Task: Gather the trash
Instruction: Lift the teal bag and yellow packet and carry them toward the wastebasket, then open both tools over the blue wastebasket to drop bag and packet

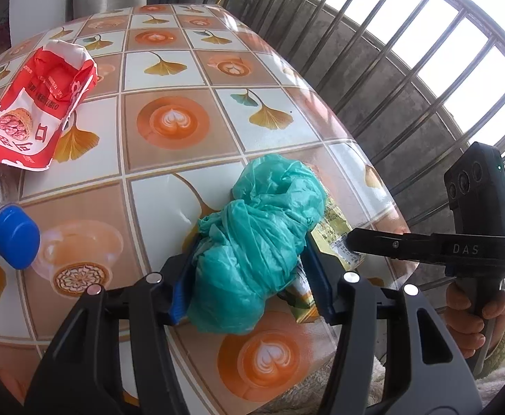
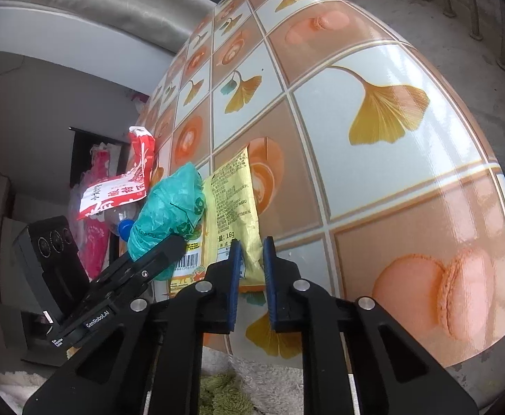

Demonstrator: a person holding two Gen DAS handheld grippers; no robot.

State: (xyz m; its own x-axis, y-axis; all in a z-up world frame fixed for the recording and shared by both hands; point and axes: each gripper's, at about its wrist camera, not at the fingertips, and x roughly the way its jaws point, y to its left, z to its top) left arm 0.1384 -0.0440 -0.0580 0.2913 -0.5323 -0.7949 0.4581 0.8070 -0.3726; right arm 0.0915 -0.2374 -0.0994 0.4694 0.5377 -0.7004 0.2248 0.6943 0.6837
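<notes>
The left gripper (image 1: 252,276) had its jaws clenched on a crumpled teal plastic bag (image 1: 259,235), the blue pads pressing into both sides of the bundle near the front edge of the counter (image 1: 169,159). A yellow snack packet (image 2: 231,207) lay flat on the patterned cloth just beside the bag, partly tucked under it. The right gripper (image 2: 252,263) had its jaws nearly closed around the packet's lower right edge, with the thin foil between the 2 blue pads; whether both pads actually pressed on it cannot be told, since a narrow gap showed in the right wrist view. A hand (image 1: 477,314) gripped that tool's handle at the counter's right side. Further left on the counter sat a torn red and white snack bag (image 1: 34,103) and a clear bottle with a blue cap (image 1: 15,238), lying on its side.
</notes>
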